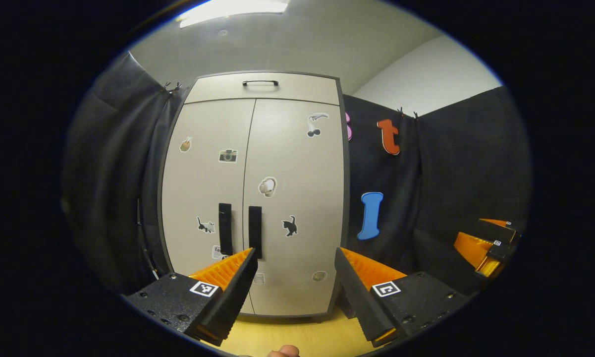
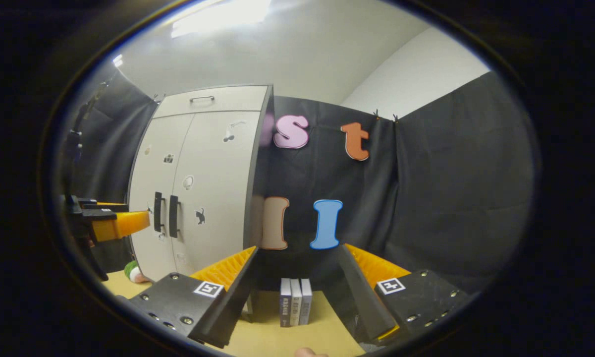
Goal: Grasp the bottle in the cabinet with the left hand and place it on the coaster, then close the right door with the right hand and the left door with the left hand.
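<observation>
A beige cabinet (image 1: 257,198) stands ahead with both doors shut; the left door (image 1: 205,198) and right door (image 1: 297,198) each carry a black vertical handle (image 1: 225,228) and small stickers. My left gripper (image 1: 295,265) is open in front of the doors, a short way off, nothing between its orange-and-black fingers. In the right gripper view the same cabinet (image 2: 198,188) sits left of centre. My right gripper (image 2: 297,263) is open and empty, facing the booth wall right of the cabinet. The left gripper (image 2: 114,223) shows at that view's left edge. The right gripper (image 1: 485,245) shows far right.
A wooden tabletop (image 1: 297,337) runs under the cabinet. Three small books (image 2: 296,301) stand upright on the table against the wall right of the cabinet. A small green and white object (image 2: 134,271) lies by the cabinet's left foot. A drawer with a handle (image 1: 260,83) tops the cabinet.
</observation>
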Tool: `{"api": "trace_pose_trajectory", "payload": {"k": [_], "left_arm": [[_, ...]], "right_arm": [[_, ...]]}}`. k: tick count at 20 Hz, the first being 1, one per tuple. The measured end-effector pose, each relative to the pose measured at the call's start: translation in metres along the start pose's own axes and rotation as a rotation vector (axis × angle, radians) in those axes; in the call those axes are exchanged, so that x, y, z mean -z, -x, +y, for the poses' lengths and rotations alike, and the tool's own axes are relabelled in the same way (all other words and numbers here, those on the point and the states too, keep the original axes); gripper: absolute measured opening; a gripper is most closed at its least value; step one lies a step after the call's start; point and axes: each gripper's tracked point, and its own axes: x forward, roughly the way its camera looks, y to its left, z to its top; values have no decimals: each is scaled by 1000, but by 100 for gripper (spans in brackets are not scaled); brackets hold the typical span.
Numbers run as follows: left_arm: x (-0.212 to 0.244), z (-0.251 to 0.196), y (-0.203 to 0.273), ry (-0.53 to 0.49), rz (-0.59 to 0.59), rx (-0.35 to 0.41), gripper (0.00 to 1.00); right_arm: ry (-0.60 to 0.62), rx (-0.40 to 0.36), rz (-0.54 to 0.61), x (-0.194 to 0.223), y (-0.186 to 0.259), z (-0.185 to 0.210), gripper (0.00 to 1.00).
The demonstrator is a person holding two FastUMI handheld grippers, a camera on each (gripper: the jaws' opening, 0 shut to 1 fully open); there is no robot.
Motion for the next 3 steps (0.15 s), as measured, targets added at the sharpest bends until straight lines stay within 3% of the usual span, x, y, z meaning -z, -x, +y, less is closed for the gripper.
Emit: {"api": "trace_pose_trajectory", "payload": {"k": [3], "left_arm": [[7,-22,0,12,9,2,96]], "right_arm": [[1,2,9,5,1,-25,93]]}}
